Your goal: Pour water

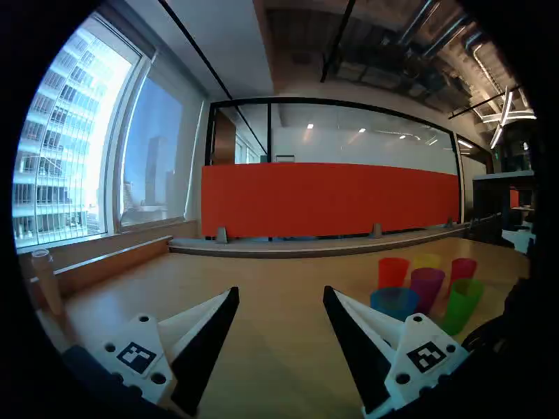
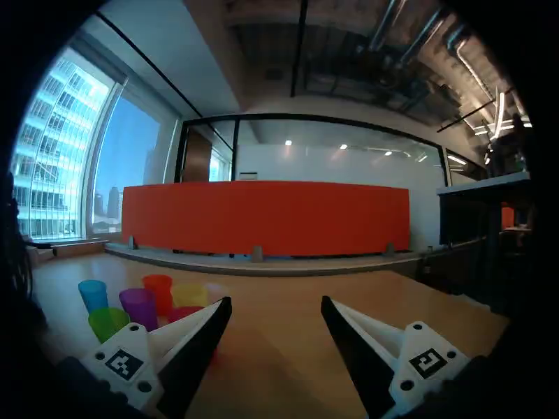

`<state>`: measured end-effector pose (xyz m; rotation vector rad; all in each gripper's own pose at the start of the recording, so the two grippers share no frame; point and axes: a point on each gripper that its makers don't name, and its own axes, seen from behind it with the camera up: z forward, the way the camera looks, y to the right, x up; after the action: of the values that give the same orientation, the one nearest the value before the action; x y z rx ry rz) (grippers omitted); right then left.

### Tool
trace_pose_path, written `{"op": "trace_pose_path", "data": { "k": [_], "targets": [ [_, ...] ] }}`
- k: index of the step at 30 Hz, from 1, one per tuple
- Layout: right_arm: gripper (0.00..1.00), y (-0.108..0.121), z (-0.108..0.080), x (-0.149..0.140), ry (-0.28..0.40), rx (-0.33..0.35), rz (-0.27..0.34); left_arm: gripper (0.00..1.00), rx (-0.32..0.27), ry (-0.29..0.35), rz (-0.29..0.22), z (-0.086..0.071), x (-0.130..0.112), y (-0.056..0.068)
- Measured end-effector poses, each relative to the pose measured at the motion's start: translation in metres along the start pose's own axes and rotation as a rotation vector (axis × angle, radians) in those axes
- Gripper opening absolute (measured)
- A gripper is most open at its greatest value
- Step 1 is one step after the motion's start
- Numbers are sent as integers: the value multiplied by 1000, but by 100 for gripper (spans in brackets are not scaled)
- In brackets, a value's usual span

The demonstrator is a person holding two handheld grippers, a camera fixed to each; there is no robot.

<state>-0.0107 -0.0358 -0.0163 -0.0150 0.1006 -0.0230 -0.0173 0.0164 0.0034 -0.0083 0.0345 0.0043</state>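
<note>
The left gripper (image 1: pixel 280 292) hangs wide open and empty over the wooden table (image 1: pixel 279 370), left of the purple cup (image 1: pixel 426 281). Crowded around that cup stand a blue cup (image 1: pixel 395 302), green cup (image 1: pixel 462 302), orange cup (image 1: pixel 393 271), yellow cup (image 1: pixel 426 261) and, it seems, a pink cup (image 1: pixel 462 269). The right gripper (image 2: pixel 276 302), equally spread and empty, is right of the purple cup.

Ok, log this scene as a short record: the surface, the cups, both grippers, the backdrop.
surface: wooden table
cups: orange cup, yellow cup, pink cup, purple cup, blue cup, green cup, upright in one cluster
left gripper: fingers open, holding nothing
right gripper: fingers open, holding nothing
backdrop: orange partition, window
</note>
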Motion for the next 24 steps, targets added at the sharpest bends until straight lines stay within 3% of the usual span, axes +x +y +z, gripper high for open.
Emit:
{"op": "trace_pose_path", "data": {
  "k": [24],
  "targets": [
    [99,12,7,-7,-33,-17,18,89,0,0,0,0,-1,0]
  ]
}}
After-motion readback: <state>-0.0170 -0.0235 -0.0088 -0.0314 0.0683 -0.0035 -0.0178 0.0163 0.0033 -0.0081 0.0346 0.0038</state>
